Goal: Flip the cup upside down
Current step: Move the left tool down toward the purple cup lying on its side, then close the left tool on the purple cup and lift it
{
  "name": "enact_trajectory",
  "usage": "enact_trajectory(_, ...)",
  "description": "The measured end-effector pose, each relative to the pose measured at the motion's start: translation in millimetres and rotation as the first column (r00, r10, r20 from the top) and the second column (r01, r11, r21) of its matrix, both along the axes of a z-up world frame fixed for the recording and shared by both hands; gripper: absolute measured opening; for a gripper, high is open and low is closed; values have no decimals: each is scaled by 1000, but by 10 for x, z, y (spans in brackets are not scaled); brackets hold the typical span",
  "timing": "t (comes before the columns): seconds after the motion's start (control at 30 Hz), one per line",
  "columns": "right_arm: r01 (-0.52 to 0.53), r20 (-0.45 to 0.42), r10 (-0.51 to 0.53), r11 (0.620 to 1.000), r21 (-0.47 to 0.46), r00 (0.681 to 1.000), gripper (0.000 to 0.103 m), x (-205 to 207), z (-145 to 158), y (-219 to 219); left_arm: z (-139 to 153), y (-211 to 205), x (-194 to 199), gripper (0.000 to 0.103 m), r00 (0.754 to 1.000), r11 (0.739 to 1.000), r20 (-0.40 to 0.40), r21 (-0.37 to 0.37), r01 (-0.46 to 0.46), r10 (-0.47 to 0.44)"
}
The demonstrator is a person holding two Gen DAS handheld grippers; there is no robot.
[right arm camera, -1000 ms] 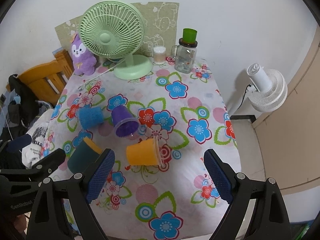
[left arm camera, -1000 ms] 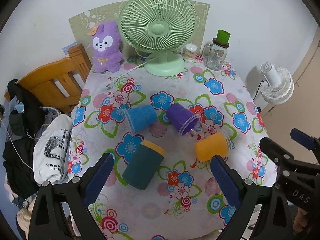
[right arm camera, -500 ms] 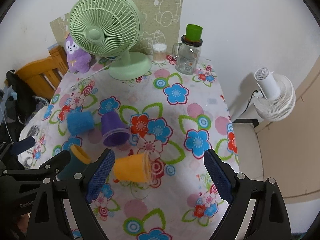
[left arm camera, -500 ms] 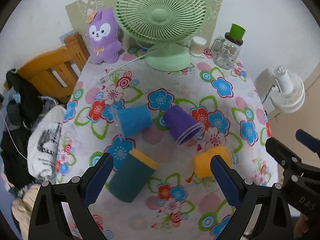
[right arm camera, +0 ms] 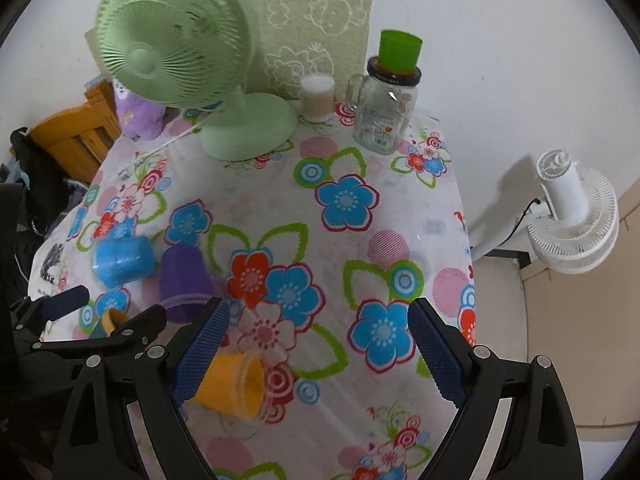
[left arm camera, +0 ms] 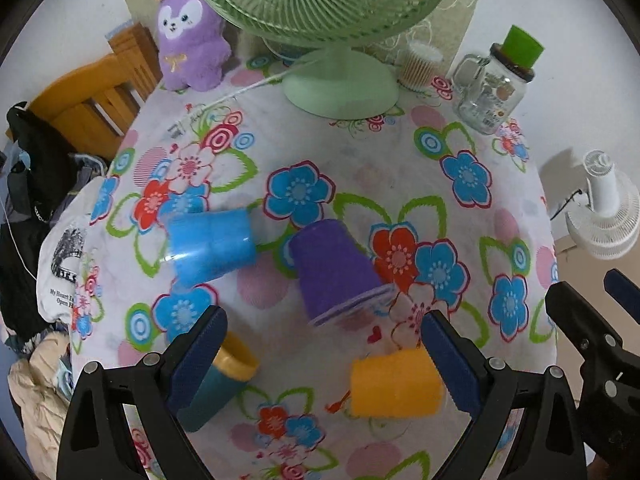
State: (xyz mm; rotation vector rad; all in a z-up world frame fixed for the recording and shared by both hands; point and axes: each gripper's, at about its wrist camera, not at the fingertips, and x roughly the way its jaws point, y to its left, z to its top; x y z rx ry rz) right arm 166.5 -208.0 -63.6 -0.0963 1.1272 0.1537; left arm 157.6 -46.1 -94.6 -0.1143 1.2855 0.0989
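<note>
Several cups lie on their sides on the floral tablecloth (left arm camera: 360, 152): a blue cup (left arm camera: 210, 246), a purple cup (left arm camera: 336, 270), an orange cup (left arm camera: 396, 384) and a teal cup with a yellow rim (left arm camera: 218, 380). My left gripper (left arm camera: 320, 360) is open above the table, just short of the purple cup, with the teal and orange cups by its fingers. My right gripper (right arm camera: 316, 354) is open over the tablecloth, with the orange cup (right arm camera: 234, 384) by its left finger. The purple cup (right arm camera: 184, 280) and blue cup (right arm camera: 122, 260) lie to its left.
A green desk fan (left arm camera: 332, 20), a purple plush toy (left arm camera: 190, 36), a small container of cotton swabs (left arm camera: 418, 66) and a glass jar with a green cup on top (left arm camera: 496, 84) stand at the back. A wooden chair (left arm camera: 92, 108) stands left, a white fan (left arm camera: 604, 208) right.
Both grippers have moved forward and down toward the cups, which now look larger and nearer. The cups have not moved. Both grippers remain open.
</note>
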Motion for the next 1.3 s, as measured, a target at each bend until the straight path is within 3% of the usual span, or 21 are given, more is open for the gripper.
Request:
enact_trajectory(0.33, 2, -87, 0, 1000, 24, 996, 92, 392, -397, -173, -405, -149, 370, 99, 994, 998, -83, 10, -68, 68)
enact_trajectory(0.63, -8, -148, 11, 1000, 20, 989, 92, 586, -743, -193, -765, -232, 535, 98, 987, 996, -139, 41, -74, 79)
enact_trajectory(0.9, -24, -206, 27, 1000, 17, 978, 92, 701, -1011, -137, -1026, -199, 642, 89, 979, 994, -177, 64, -87, 97)
enact_trajectory(1.03, -29, -226, 32, 999, 18, 974, 92, 734, -1088, -93, -1108, -175, 681, 80, 979, 994, -180, 64, -88, 98)
enact_trajectory(1.17, -21, -243, 24, 1000, 14, 970, 92, 760, -1151, -88, -1108, -167, 669, 68, 986, 997, -151, 20, -71, 73)
enact_trajectory(1.3, -12, -250, 13, 1000, 4, 968, 92, 775, -1174, -95, -1112, -137, 703, 66, 990, 999, -134, 37, -40, 45)
